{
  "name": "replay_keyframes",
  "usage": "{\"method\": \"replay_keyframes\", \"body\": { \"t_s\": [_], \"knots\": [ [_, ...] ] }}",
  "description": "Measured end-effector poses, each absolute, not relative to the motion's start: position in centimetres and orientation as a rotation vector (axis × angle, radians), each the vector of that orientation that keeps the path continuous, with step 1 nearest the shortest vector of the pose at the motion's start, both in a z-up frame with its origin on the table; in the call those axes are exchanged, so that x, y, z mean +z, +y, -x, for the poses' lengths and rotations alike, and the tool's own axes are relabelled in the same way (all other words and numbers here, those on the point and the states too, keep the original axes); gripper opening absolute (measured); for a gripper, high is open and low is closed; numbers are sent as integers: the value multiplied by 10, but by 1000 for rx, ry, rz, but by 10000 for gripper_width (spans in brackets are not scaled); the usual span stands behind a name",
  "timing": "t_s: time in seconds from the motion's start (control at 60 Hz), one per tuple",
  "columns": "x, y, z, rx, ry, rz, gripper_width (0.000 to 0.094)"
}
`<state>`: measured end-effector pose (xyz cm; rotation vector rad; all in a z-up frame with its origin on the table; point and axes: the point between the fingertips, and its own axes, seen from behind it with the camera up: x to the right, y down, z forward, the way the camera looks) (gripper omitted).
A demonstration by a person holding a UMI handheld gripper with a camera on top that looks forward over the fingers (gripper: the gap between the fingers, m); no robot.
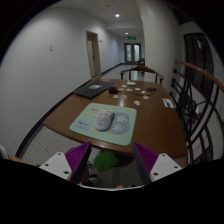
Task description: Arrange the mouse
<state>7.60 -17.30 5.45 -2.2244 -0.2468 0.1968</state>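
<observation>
A white-grey mouse (104,121) lies on a pale green mouse pad (118,128) at the near end of a long wooden table (70,112). My gripper (112,160) is short of the table's near edge, below and in front of the mouse. Its fingers are wide open, with the purple pads (76,158) apart. A blurred green thing (104,166) shows low between the fingers, with a gap on either side. I cannot tell what it is.
A dark flat item (92,90) and several small things (136,94) lie further along the table. Chairs (141,72) stand at the far end. A dark railing (196,100) runs along the right. A white wall with a door (93,52) is on the left.
</observation>
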Motion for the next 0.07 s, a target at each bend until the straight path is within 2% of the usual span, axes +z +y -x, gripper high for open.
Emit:
{"method": "replay_keyframes", "body": {
  "t_s": [0.067],
  "knots": [
    [52,-185,-98,188,-235,2234,836]
  ]
}}
